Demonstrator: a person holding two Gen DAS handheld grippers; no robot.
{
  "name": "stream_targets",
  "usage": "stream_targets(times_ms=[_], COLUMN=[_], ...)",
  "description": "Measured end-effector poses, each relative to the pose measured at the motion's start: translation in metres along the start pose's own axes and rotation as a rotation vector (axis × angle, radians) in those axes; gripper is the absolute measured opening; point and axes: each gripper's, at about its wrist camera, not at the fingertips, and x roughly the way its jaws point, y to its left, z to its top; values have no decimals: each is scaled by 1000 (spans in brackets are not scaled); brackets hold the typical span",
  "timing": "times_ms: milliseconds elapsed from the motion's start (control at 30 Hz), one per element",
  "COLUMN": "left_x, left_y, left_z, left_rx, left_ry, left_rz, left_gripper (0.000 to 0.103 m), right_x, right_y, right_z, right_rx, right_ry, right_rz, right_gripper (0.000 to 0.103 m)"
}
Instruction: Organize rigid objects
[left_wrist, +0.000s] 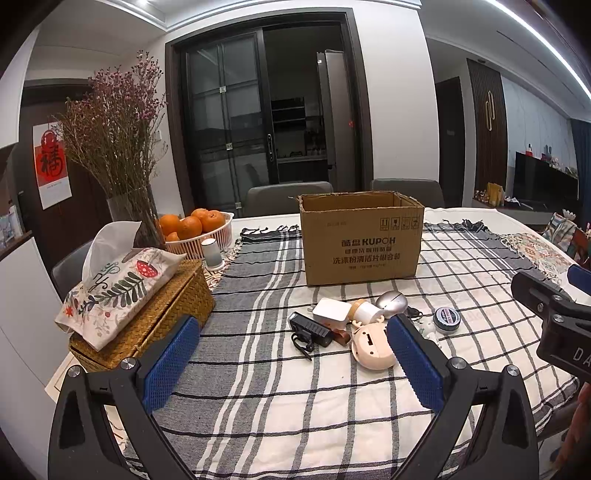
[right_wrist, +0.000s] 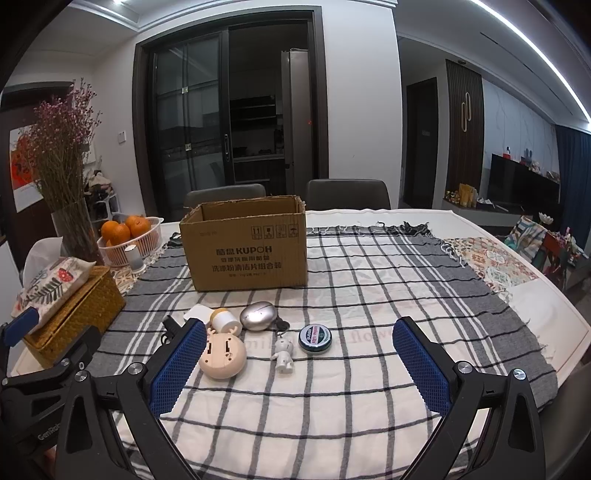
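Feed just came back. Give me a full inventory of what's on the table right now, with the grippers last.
brown cardboard box: 1, open top, table centre, behind the small items
round cream plastic gadget: 1, nearest item in the cluster
silver oval case: 1, behind the cream gadget
cream bottle with wooden cap: 1, lying beside the silver case
white square charger: 1, cluster's left
black adapter with cord: 1, far left of cluster
white figurine keychain: 1, cluster's middle
round green tin: 1, cluster's right
white basket of oranges: 1, far left
woven tissue box: 1, left edge
left gripper: open, empty
right gripper: open, empty
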Motion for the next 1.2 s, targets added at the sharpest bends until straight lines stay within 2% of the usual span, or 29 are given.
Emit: stream_targets(times_ms=[1200], left_x=[-2], left_y=[-2], left_z=[1], left_rx=[3], left_ry=[-2], left_rz=[-5], left_gripper=[103], right_x=[-3], right_y=[-1], right_z=[-1], right_rx=[1], right_ry=[-7], right_rz=[2], right_gripper=[102])
